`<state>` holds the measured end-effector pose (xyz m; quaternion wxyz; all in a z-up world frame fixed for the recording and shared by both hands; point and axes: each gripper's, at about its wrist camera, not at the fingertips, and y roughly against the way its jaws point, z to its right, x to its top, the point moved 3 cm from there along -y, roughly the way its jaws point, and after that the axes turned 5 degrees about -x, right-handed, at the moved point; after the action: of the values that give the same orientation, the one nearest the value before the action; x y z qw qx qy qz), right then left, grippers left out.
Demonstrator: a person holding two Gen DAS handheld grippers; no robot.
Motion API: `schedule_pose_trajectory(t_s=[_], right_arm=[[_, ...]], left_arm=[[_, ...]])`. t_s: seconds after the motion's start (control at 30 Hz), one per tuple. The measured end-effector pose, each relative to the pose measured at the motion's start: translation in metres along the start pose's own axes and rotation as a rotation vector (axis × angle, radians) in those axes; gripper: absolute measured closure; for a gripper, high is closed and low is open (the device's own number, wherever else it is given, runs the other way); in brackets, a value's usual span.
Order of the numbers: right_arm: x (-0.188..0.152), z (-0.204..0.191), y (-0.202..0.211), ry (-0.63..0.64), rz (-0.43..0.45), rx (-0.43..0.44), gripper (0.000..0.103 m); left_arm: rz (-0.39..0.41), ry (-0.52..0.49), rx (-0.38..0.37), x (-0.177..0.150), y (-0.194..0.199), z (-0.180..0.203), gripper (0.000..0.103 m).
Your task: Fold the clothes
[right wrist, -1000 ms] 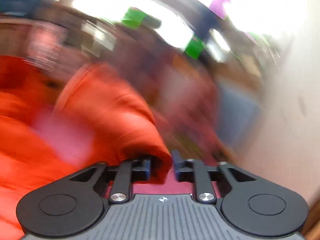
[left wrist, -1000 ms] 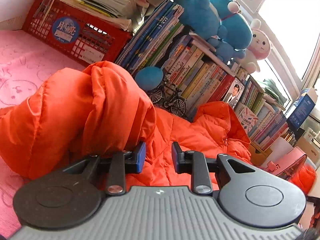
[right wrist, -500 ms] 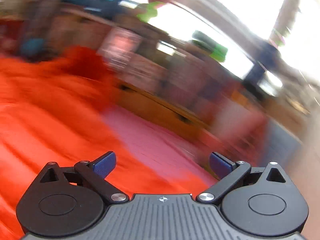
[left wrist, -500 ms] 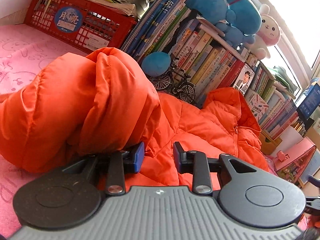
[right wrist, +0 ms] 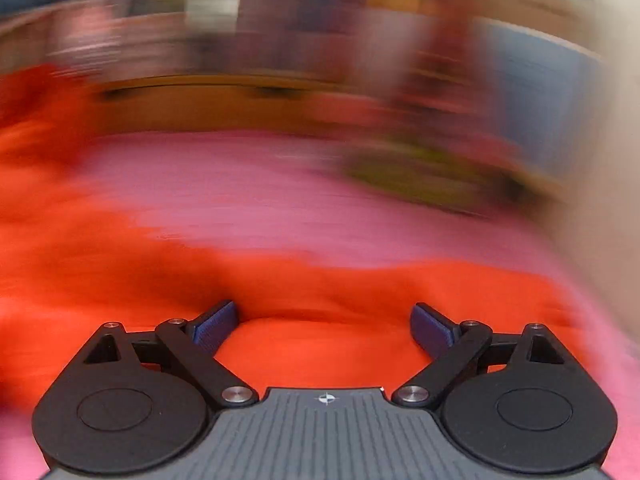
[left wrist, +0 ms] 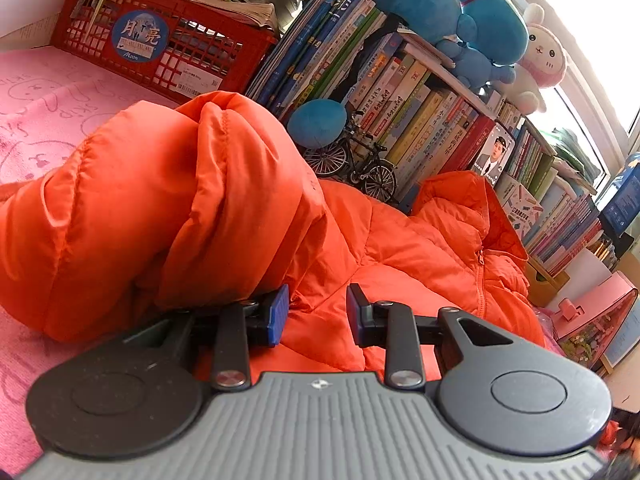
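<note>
An orange puffer jacket (left wrist: 400, 248) lies spread on a pink cloth (left wrist: 48, 112), its hood toward the books. One sleeve (left wrist: 180, 208) is bunched up in a thick fold that leans on the outer side of my left gripper (left wrist: 316, 308). That gripper's jaws stand a little apart, the blue pad faces are bare, and jacket fabric shows below the gap. The right wrist view is heavily blurred. There my right gripper (right wrist: 324, 320) is wide open just above an orange edge of the jacket (right wrist: 320, 292); its jaws are closing and nothing is pinched.
A red crate (left wrist: 168, 44) of papers and a row of books (left wrist: 400, 92) line the far side, with a model bicycle (left wrist: 356, 160), a blue ball (left wrist: 316, 122) and plush toys (left wrist: 472, 8). A pink case (left wrist: 596, 312) sits at the right. Pink cloth (right wrist: 280, 200) lies beyond the jacket edge.
My right gripper let go of an orange fold, opened wide and swept sideways and down over the jacket. The left gripper stayed put beside the bunched sleeve.
</note>
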<state>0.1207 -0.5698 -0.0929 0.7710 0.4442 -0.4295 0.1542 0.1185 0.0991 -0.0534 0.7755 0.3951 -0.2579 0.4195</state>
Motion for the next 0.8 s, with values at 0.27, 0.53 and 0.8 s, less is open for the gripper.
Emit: schedule_pose_trajectory(t_s=[0.27, 0.53, 0.8], right_arm=[[0.009, 0.015, 0.053, -0.123, 0.088, 0.221, 0.015], [-0.008, -0.096, 0.096, 0.091, 0.014, 0.539, 0.015], [-0.02, 0.027, 0.036, -0.022, -0.028, 0.108, 0.012]], left_arm=[[-0.001, -0.004, 0.002, -0.001, 0.0, 0.0, 0.073], [0.006, 0.004, 0.0, -0.001, 0.0, -0.002, 0.073], [-0.001, 0.0, 0.002, -0.001, -0.001, -0.001, 0.073]])
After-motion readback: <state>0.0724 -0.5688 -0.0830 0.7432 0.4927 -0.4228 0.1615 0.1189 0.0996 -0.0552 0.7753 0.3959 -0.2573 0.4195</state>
